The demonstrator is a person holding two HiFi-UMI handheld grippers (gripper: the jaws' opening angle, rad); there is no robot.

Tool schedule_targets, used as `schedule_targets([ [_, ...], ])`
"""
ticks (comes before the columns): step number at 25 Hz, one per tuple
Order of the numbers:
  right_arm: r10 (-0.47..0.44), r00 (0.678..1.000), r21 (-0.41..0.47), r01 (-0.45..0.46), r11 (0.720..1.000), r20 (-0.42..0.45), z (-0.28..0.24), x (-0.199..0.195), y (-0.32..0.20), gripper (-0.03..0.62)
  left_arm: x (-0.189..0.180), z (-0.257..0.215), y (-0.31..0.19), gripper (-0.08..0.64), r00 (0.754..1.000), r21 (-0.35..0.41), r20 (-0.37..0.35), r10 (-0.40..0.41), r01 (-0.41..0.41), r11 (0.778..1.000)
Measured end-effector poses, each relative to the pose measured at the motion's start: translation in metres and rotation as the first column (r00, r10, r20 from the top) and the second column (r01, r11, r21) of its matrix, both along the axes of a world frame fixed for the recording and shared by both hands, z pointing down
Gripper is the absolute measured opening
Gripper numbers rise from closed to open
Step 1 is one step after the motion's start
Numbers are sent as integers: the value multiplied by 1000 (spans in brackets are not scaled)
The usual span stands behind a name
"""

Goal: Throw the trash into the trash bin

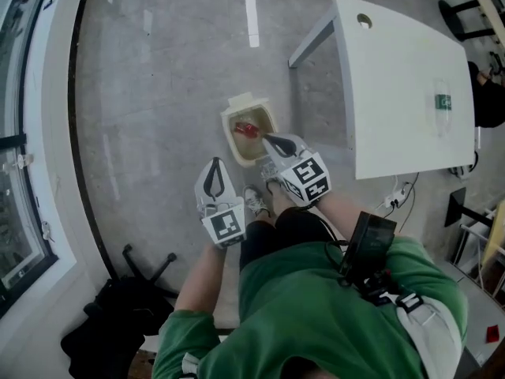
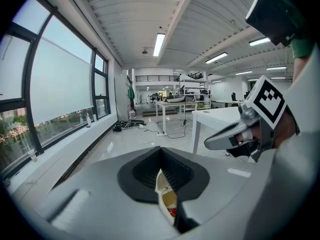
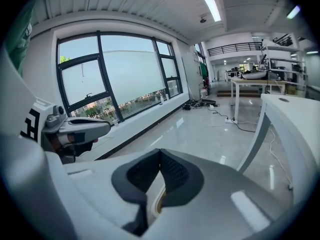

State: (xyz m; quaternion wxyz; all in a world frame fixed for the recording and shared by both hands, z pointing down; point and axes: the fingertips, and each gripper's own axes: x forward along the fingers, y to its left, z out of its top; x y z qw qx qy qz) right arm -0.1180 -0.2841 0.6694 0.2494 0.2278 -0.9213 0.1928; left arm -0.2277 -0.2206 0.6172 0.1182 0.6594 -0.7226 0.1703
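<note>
A cream trash bin (image 1: 268,117) stands on the grey floor with red trash (image 1: 245,129) lying inside it. Both grippers hang above the floor just short of the bin. My right gripper (image 1: 267,139) is shut and empty, its tip over the bin's near rim. My left gripper (image 1: 214,163) is to the left of the bin, jaws together with nothing between them. In the left gripper view, the bin and the red trash (image 2: 171,211) show through the slit under the left gripper (image 2: 160,149). In the right gripper view, only the bin's rim (image 3: 159,199) shows below the right gripper (image 3: 160,152).
A white table (image 1: 394,93) with a bottle (image 1: 443,103) on it stands right of the bin, one leg (image 1: 312,42) close to it. A dark chair base (image 1: 146,265) and a black bag (image 1: 110,322) lie at the lower left. A window wall (image 1: 24,133) runs along the left.
</note>
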Motion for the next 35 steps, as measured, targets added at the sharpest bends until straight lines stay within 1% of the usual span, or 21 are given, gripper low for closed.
schedule_targets([
  [2, 13, 1000, 21, -14, 1000, 22, -21, 6, 3, 5, 3, -15, 1, 5, 1000, 13, -6, 5, -5, 1000],
  [4, 27, 999, 40, -28, 999, 44, -45, 13, 9, 4, 8, -35, 3, 5, 999, 36, -33, 6, -5, 999],
  [6, 38, 997, 65, -43, 997, 71, -72, 20, 13, 4, 13, -62, 1, 5, 998, 95, -65, 7, -1, 996],
  [7, 43, 995, 82, -50, 995, 87, -85, 22, 14, 4, 13, -73, 0, 5, 998, 116, -69, 7, 1, 993],
  [9, 49, 991, 122, -64, 990, 122, -112, 26, 14, 4, 15, -90, 2, 5, 999, 132, -45, 13, -7, 991],
  [11, 53, 987, 158, -77, 984, 151, -135, 31, 17, 3, 19, -112, 4, 5, 999, 163, -37, 23, -16, 987],
  [14, 60, 980, 200, -98, 975, 188, -163, 40, 23, 3, 28, -137, 10, 5, 998, 222, -26, 59, -52, 974],
  [16, 69, 975, 224, -117, 967, 212, -180, 42, 25, 4, 31, -151, 13, 5, 997, 246, -12, 81, -75, 966],
  [19, 82, 967, 251, -144, 957, 242, -200, 46, 32, 3, 33, -170, 21, 5, 995, 279, -1, 95, -91, 956],
  [23, 87, 958, 279, -166, 946, 273, -225, 55, 46, 4, 38, -188, 34, 5, 994, 309, -18, 103, -93, 946],
  [28, 98, 946, 296, -194, 935, 310, -251, 64, 61, 3, 45, -210, 48, 5, 993, 366, -21, 119, -103, 925],
  [35, 107, 935, 343, -228, 911, 338, -282, 75, 89, 3, 51, -227, 74, 5, 990, 406, -35, 139, -113, 907],
])
